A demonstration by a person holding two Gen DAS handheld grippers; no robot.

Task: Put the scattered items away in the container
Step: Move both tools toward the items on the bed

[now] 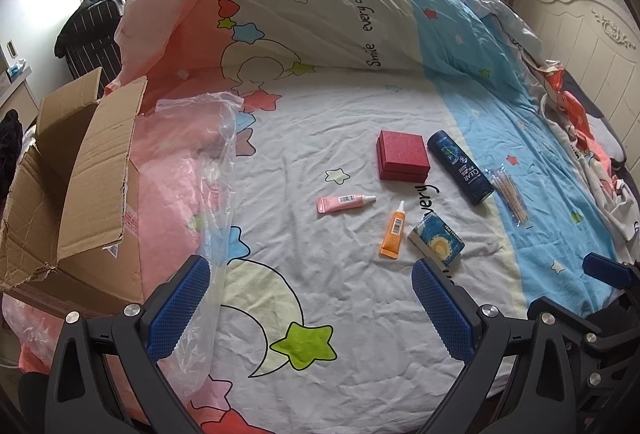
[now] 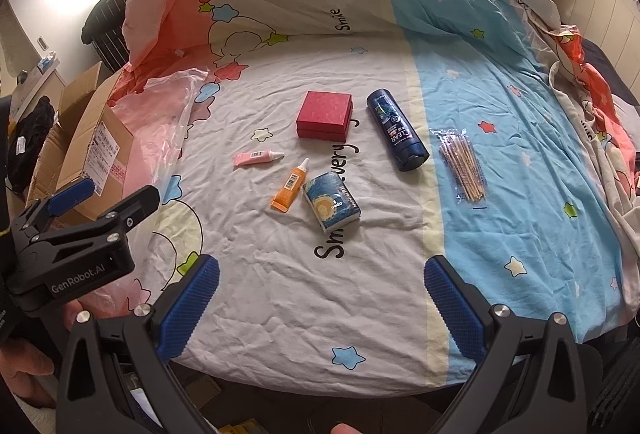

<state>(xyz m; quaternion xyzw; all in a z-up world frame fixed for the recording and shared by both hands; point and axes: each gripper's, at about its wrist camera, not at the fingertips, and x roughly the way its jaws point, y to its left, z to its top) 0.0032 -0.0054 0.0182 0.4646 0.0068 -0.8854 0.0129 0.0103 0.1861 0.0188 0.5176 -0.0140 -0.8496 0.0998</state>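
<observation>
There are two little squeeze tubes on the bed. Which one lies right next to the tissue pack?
The orange tube, its cap pointing away from the camera, lies right beside the blue tissue pack. The pink tube lies apart, further left towards the cardboard box.

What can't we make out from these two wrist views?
- Inside of the cardboard box: left view, hidden by its raised flaps; right view, seen side-on at the frame edge.
- Labels on the pink tube and orange tube: too small in both views.
- What the red box holds: lid shut.
- Sticks in the packet: too fine to count.
</observation>
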